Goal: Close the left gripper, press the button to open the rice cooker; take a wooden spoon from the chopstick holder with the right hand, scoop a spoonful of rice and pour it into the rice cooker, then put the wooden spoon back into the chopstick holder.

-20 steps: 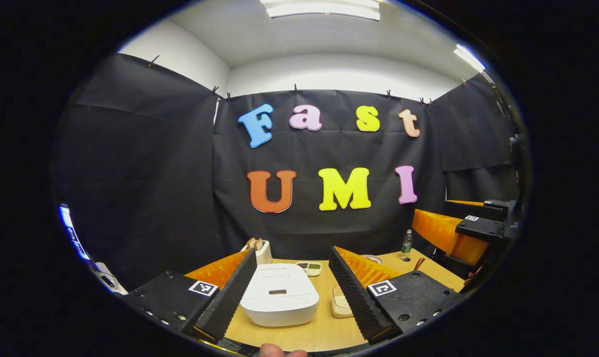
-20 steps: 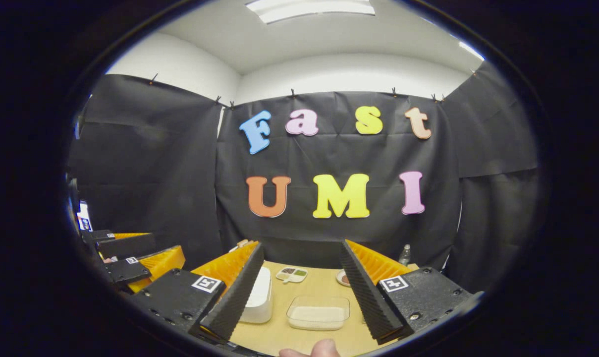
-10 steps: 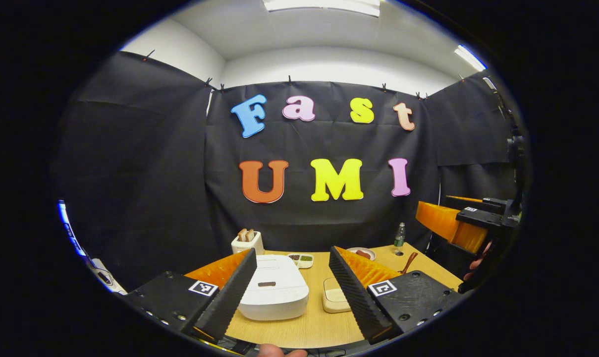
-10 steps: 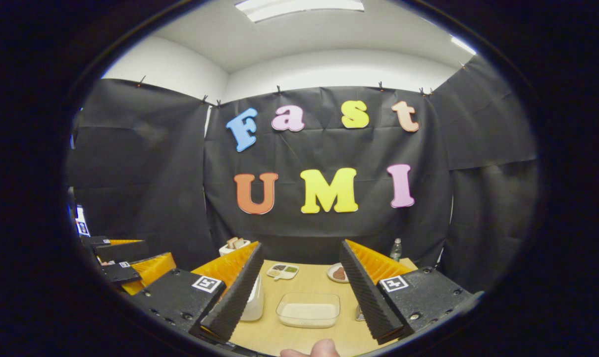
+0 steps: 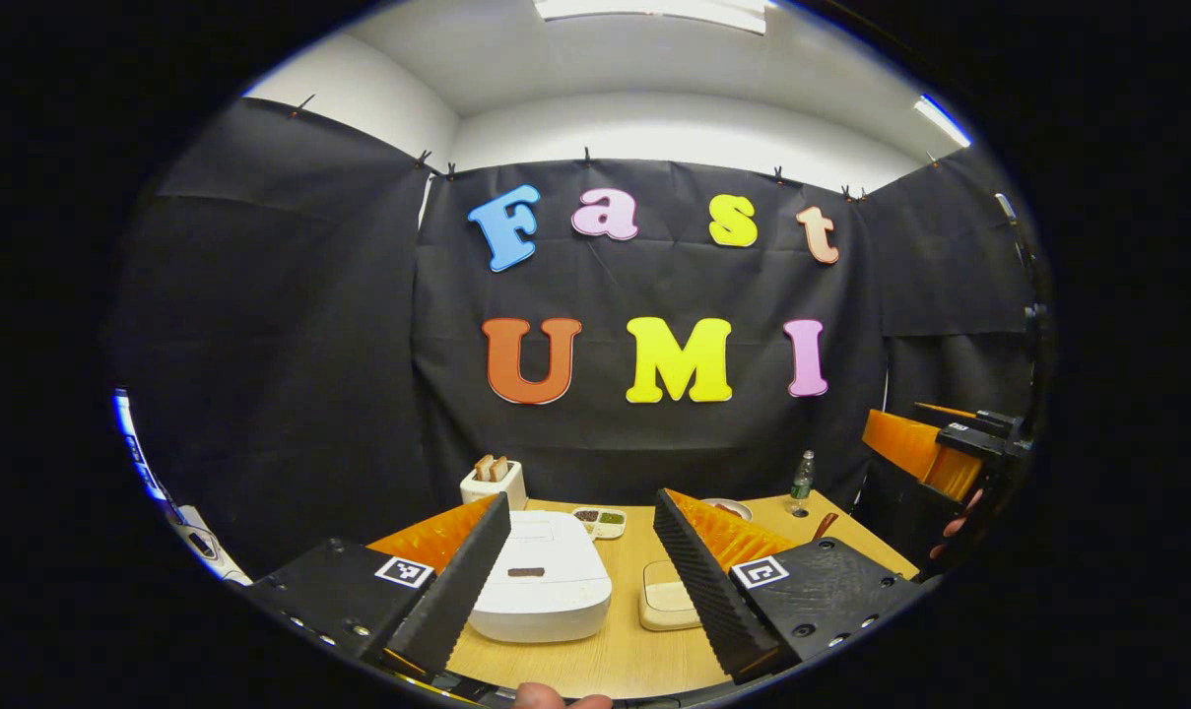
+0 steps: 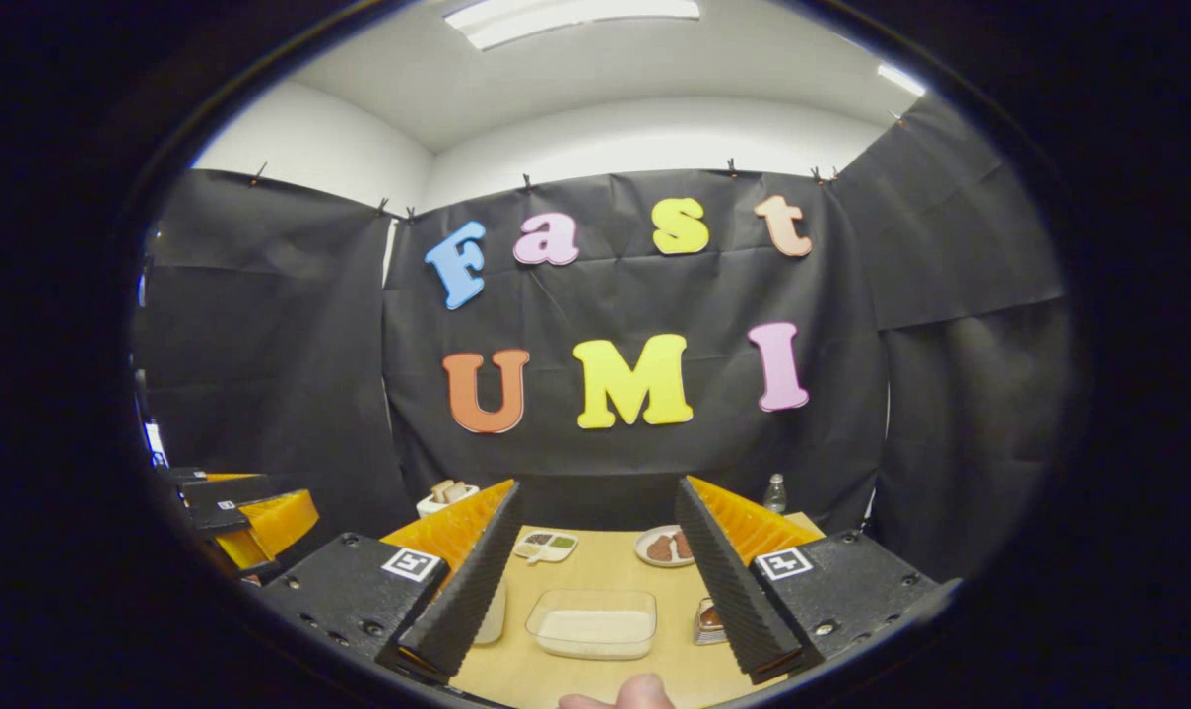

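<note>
rice cooker (image 5: 544, 581): white | table (image 5: 644, 660): light wood grain | toaster (image 5: 492, 484): white

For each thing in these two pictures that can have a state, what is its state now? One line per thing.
Rice cooker: lid shut, button not yet pressed.
Left hand-held gripper: open, holding nothing.
Right hand-held gripper: open, holding nothing.
Rice container: uncovered, rice inside.
Toaster: two slices sticking up.
Bottle: upright.
Wooden spoon: not yet taken; handle leaning.
</note>
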`<action>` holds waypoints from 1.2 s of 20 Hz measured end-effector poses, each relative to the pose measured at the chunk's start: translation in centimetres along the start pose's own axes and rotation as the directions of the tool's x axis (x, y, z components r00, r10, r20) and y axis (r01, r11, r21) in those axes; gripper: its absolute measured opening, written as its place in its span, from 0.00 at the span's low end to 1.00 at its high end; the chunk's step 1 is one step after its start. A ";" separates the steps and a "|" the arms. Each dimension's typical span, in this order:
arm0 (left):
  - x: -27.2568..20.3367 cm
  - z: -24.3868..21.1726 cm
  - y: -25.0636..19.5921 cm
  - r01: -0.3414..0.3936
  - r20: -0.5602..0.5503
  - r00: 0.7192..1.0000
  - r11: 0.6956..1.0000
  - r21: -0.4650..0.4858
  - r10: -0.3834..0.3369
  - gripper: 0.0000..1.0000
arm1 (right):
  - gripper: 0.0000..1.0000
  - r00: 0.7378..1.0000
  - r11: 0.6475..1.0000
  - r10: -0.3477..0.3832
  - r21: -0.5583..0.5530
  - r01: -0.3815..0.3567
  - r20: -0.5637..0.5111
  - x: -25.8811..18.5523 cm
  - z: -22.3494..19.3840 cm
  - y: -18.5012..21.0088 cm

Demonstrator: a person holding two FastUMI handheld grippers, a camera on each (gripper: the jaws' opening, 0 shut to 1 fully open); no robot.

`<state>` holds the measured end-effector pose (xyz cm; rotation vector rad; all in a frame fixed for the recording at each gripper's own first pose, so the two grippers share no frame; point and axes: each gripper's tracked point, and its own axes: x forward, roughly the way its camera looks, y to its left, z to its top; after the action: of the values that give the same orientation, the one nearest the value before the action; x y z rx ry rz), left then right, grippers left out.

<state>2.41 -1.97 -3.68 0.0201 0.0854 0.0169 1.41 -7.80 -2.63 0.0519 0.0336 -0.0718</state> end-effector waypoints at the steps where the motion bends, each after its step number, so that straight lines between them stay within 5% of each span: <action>1: 0.3 -0.1 -0.1 0.001 -0.001 1.000 1.000 0.007 -0.001 0.95 | 1.00 1.000 1.000 -0.004 -0.001 0.004 0.000 0.3 -0.1 -0.5; 12: 4.5 -4.2 -0.5 -0.008 -0.174 0.985 1.000 -0.006 0.007 0.95 | 1.00 0.995 0.996 -0.091 0.021 0.092 -0.032 3.2 -2.7 -7.9; 19: 8.1 -9.9 2.9 -0.070 -0.400 0.915 0.997 -0.029 0.053 0.95 | 1.00 0.988 0.990 -0.121 0.063 0.128 -0.097 6.0 -5.7 -11.2; 21: 9.2 -11.6 3.7 -0.080 -0.464 0.884 0.996 -0.040 0.052 0.92 | 0.99 0.987 0.990 -0.115 0.064 0.123 -0.108 7.2 -6.4 -11.4; 22: 9.7 -12.3 4.1 -0.081 -0.492 0.869 0.996 -0.039 0.051 0.72 | 1.00 0.987 0.991 -0.113 0.062 0.121 -0.112 7.8 -6.6 -11.5; 24: 10.7 -13.7 4.9 -0.086 -0.543 0.838 0.996 -0.037 0.052 0.60 | 1.00 0.987 0.992 -0.101 0.065 0.109 -0.122 9.0 -7.1 -11.2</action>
<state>11.83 3.41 -18.15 -0.0433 0.6565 0.0980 9.33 -19.23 -10.62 0.1264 0.1522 -0.1753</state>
